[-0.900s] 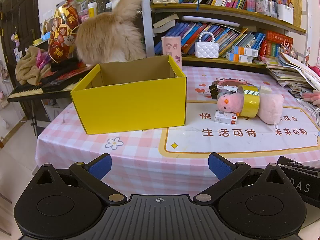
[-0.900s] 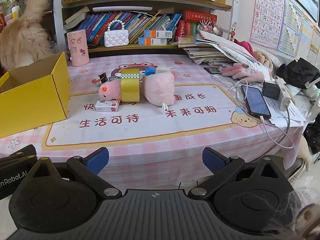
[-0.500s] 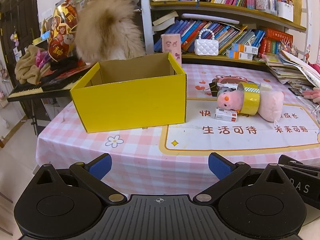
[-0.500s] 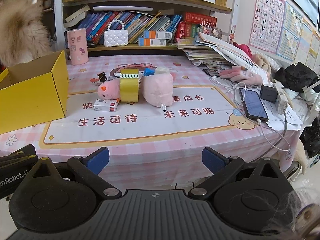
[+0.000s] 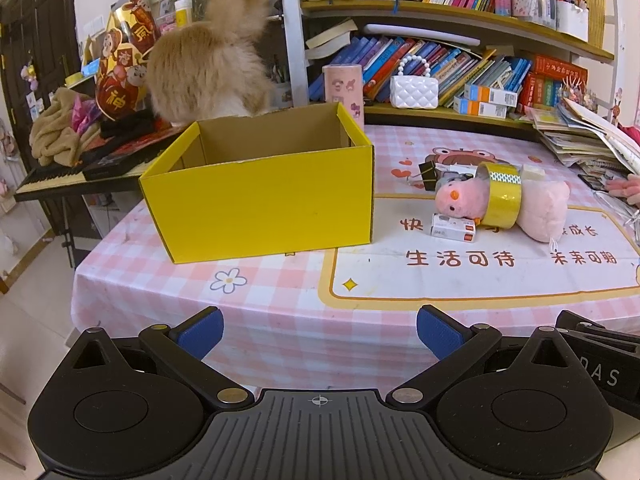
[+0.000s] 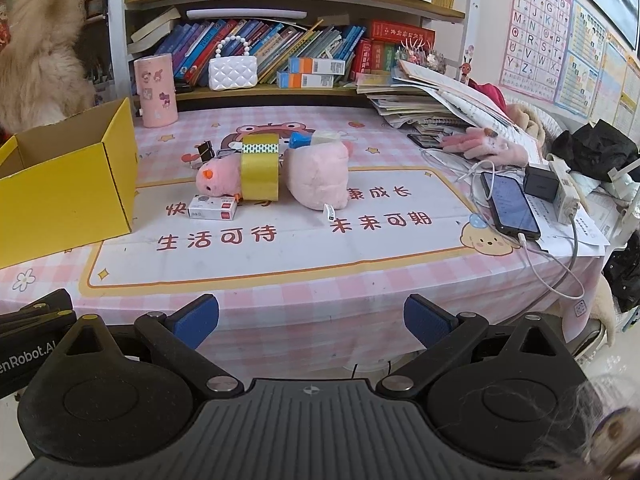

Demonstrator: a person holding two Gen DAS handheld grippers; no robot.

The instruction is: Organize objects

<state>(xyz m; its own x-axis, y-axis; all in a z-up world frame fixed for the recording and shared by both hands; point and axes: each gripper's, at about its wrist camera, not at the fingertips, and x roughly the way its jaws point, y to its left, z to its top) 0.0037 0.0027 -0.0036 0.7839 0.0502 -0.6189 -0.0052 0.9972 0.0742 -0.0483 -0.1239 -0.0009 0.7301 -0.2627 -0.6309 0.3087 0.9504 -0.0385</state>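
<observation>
Both my grippers, left gripper (image 5: 319,330) and right gripper (image 6: 311,318), hang wide open, empty, short of the table (image 5: 280,312). Right housing reads "enRobot.AI". Mat (image 6: 280,248) print: "生活可待", "未来可期". Pink plush (image 6: 312,178), ringed by gold tape (image 6: 260,168), lies beside the yellow box (image 5: 260,208).

Fluffy animal's tail (image 5: 236,0) raised again
</observation>
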